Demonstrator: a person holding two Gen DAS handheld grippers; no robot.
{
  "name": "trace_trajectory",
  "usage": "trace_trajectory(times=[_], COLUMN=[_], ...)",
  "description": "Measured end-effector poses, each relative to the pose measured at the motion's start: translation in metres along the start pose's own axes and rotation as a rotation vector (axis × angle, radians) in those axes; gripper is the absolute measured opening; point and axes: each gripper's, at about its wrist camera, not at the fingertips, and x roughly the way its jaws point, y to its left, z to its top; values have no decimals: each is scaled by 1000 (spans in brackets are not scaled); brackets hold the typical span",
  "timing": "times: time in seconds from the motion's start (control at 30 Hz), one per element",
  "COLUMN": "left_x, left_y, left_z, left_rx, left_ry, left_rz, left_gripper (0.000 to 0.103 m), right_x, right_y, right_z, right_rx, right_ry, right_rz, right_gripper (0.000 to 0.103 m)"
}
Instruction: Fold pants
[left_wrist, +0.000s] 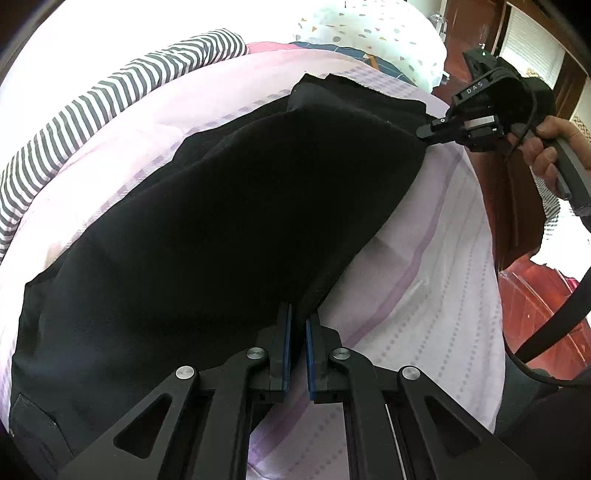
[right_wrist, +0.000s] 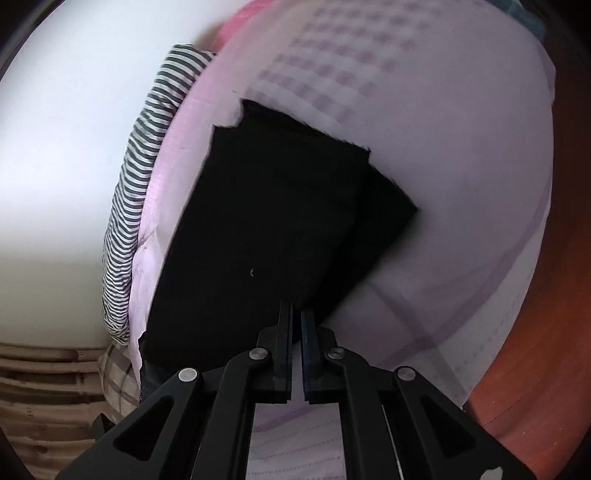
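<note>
A: Where are the black pants (left_wrist: 221, 221) now?

B: On the pink bedsheet (left_wrist: 424, 295), beside the striped pillow (left_wrist: 92, 110). Both grippers are clamped on one edge: the left gripper (left_wrist: 298, 321) and the right gripper (left_wrist: 424, 132).

A: Which step?

B: I think the fold-over. Next, carry this edge across together, keeping it tight.

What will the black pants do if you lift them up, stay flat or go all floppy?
Probably floppy: the black pants already sag between the two places where they are pinched. They look thin, so likely light. They shouldn't roll, just drape on the bed sheet.
</note>
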Motion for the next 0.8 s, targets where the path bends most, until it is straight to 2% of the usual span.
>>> trace_trajectory(times=[0.07, 0.13, 0.2, 0.27, 0.33, 0.5, 0.63, 0.8], left_x=[0, 1, 1, 1, 1, 0, -1, 0], left_y=[4, 5, 4, 5, 8, 13, 16, 20], left_z=[-1, -1, -2, -3, -2, -2, -2, -2], left_rx=[-28, -33, -36, -41, -56, -81, -106, -129], left_ry=[3, 5, 3, 2, 2, 7, 8, 10], left_rz=[-21, -24, -23, -28, -40, -57, -68, -89], left_gripper=[7, 7, 7, 7, 7, 7, 8, 9], right_x=[-4, -14, -26, -39, -41, -1, 43, 75], right_y=[6, 16, 25, 38, 59, 110, 133, 139], right_z=[2, 4, 7, 14, 32, 90, 128, 157], right_rx=[-39, -90, -136, -211, -302, -473, -539, -569], right_ry=[-11, -20, -44, -77, -95, -14, 52, 109], right_rz=[-34, -105, -157, -200, -192, -122, -185, -202], right_gripper=[9, 20, 26, 27, 27, 30, 30, 30])
